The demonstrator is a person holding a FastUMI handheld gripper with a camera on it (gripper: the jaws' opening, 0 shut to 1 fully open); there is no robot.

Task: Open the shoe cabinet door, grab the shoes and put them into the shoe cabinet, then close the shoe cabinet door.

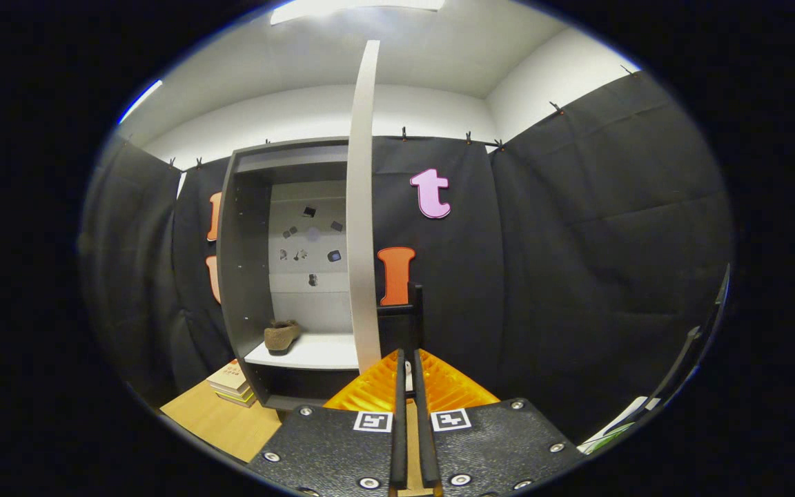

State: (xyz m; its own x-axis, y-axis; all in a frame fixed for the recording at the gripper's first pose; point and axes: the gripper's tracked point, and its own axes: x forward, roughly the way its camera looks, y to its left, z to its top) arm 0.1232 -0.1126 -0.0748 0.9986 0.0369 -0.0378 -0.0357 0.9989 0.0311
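The dark shoe cabinet [237, 241] stands open against the booth wall. Its pale door [363, 207] is swung out towards me and shows edge-on. A single brown shoe [281, 336] rests on the white shelf [318, 353] inside, left of the door. A dark handle [406, 314] sticks out from the door's right face. My gripper [408, 355] sits right at that handle, with its two fingers drawn close together on the handle's lower part.
A small stack of books [232, 383] lies on the wooden floor [218, 421] by the cabinet's left front corner. Small dark stickers [311, 238] dot the cabinet's back panel. Black cloth walls close in on the right and left.
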